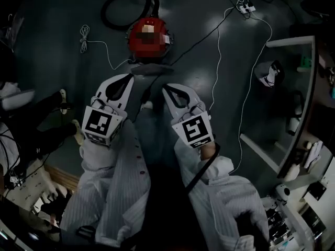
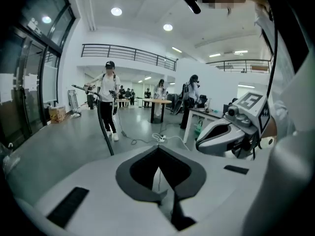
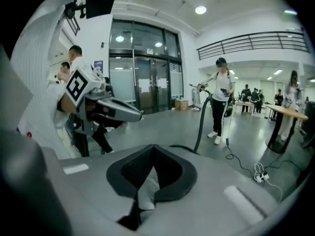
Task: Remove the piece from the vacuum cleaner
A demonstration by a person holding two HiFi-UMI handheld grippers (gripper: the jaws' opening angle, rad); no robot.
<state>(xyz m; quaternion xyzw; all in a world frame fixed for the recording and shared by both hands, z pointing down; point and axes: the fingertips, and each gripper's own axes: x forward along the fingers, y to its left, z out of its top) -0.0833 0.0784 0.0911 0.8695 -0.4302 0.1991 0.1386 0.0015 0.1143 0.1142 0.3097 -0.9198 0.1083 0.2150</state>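
Note:
The red round vacuum cleaner [image 1: 149, 38] sits on the dark floor ahead of me, and its black hose [image 1: 118, 7] loops behind it. My left gripper [image 1: 127, 78] hangs in the air short of the cleaner, jaws shut with nothing between them. Beside it my right gripper [image 1: 167, 89] is also shut and empty, and neither touches the cleaner. The left gripper view shows its own closed jaws [image 2: 158, 149] and the right gripper [image 2: 226, 132] alongside. In the right gripper view the closed jaws [image 3: 153, 149] point across the hall, the left gripper [image 3: 110, 109] at their left. The cleaner's removable piece cannot be made out.
White cables [image 1: 217, 61] and a power strip [image 1: 245, 7] lie on the floor to the right. A shelf unit [image 1: 301, 88] with small items stands at the right edge. A person [image 2: 109, 97] with a vacuum wand stands across the hall, near tables [image 2: 160, 104].

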